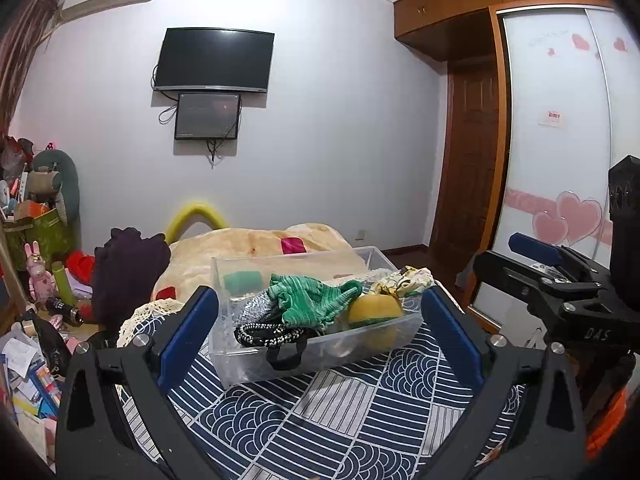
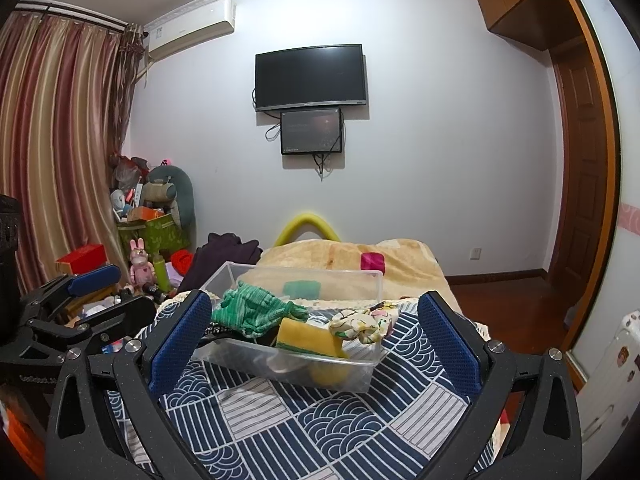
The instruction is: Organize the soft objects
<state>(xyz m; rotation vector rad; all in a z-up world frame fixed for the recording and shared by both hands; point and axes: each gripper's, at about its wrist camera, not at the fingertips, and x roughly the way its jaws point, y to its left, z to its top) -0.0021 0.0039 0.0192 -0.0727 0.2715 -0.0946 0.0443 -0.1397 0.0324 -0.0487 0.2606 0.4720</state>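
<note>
A clear plastic bin (image 1: 320,364) stands on the blue-and-white patterned cloth (image 1: 340,420). It holds a green knit cloth (image 1: 312,298), a yellow sponge (image 1: 374,310), a black-and-white cord (image 1: 266,334) and a floral scrunchie (image 1: 408,278) on its right rim. My left gripper (image 1: 320,320) is open and empty, in front of the bin. In the right wrist view the bin (image 2: 296,364), green cloth (image 2: 252,306), sponge (image 2: 308,338) and scrunchie (image 2: 360,326) show. My right gripper (image 2: 316,332) is open and empty in front of the bin.
A beige blanket (image 1: 256,246) with a pink item (image 1: 292,245) lies behind the bin. A dark purple garment (image 1: 128,272) sits at the left. Clutter and toys (image 1: 36,280) fill the floor at left. A wardrobe (image 1: 560,160) and door stand right. The other gripper (image 1: 560,280) shows at right.
</note>
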